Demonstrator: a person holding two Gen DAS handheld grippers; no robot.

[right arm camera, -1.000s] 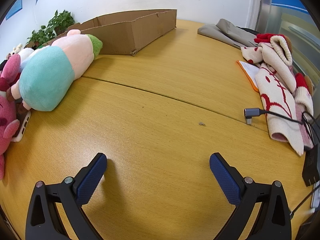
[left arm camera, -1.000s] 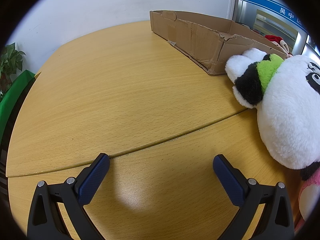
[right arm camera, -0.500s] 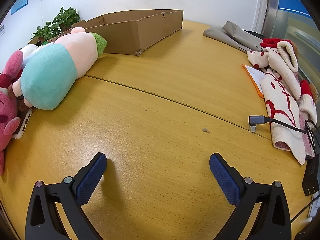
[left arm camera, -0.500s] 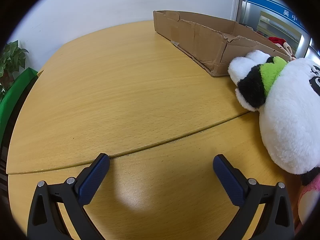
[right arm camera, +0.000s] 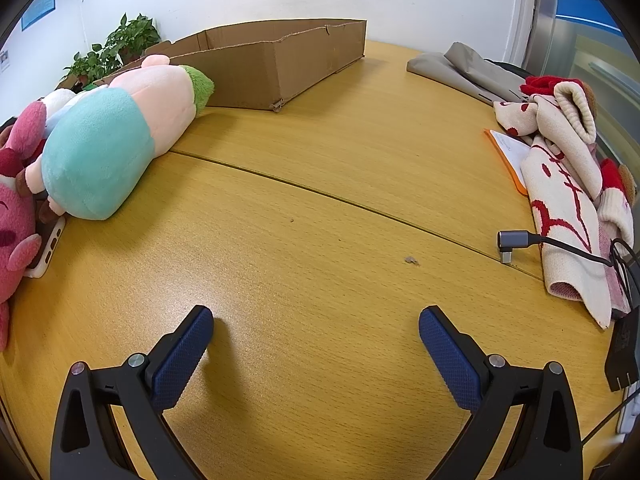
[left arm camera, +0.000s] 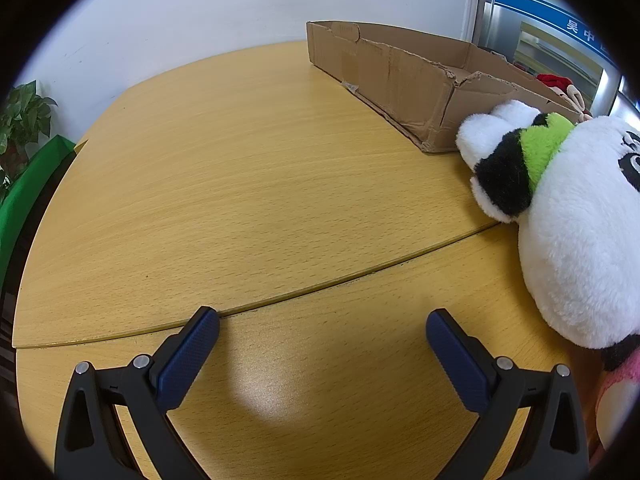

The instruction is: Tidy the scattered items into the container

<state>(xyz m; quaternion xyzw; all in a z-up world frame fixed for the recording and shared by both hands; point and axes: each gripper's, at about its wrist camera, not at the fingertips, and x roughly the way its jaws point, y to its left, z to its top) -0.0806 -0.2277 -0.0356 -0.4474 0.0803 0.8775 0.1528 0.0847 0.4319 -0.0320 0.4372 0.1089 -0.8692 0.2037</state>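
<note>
Opening stage of the tidying task, before any grasp. The left gripper [left arm camera: 322, 330] hovers low over bare wooden table [left arm camera: 240, 168] with its jaws spread wide and nothing between them; the right gripper [right arm camera: 316, 326] is likewise wide apart and empty. The container, a shallow cardboard box [right arm camera: 280, 60], sits at the far side of the table, and no item can be seen inside it from these low views. The scattered items lie outside it: a white panda plush [left arm camera: 580, 240] rests just beside the box's near corner at the right edge of the left view, and a teal-and-pink plush [right arm camera: 116, 140] lies against the box's front wall in the right view, with a pink plush [right arm camera: 14, 216] nearer the camera partly covering a phone [right arm camera: 46, 246]. Judged from this layout, the next move calls for swinging one gripper toward the nearest plush, straddling a narrow, compressible part, and closing firmly before lifting over the box wall.
</note>
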